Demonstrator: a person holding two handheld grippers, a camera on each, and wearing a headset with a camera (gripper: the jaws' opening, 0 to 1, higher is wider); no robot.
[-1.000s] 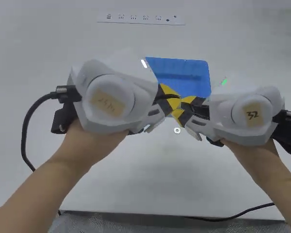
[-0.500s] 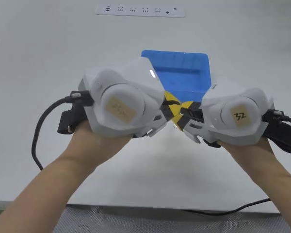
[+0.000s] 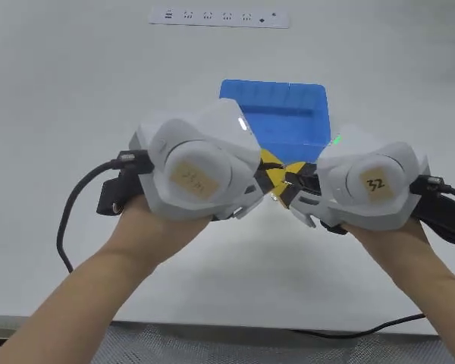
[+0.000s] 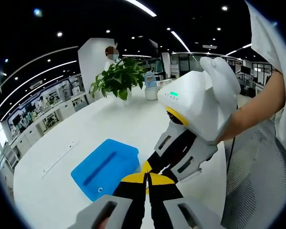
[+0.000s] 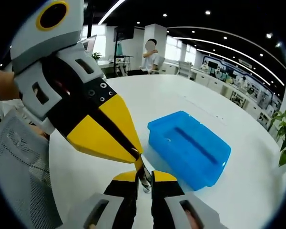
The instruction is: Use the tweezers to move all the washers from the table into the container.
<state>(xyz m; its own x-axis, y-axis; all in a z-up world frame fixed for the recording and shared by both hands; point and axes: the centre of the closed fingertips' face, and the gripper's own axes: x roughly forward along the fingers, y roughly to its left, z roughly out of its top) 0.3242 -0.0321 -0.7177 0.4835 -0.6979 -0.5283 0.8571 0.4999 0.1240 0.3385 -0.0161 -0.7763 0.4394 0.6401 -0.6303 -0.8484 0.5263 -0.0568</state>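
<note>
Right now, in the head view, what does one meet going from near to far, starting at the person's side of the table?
Table's near edge → left gripper and right gripper, tip to tip at about the same depth → blue container → white power strip.

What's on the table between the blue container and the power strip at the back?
Nothing. In the head view, the stretch of white table between the blue container and the power strip is bare.
</note>
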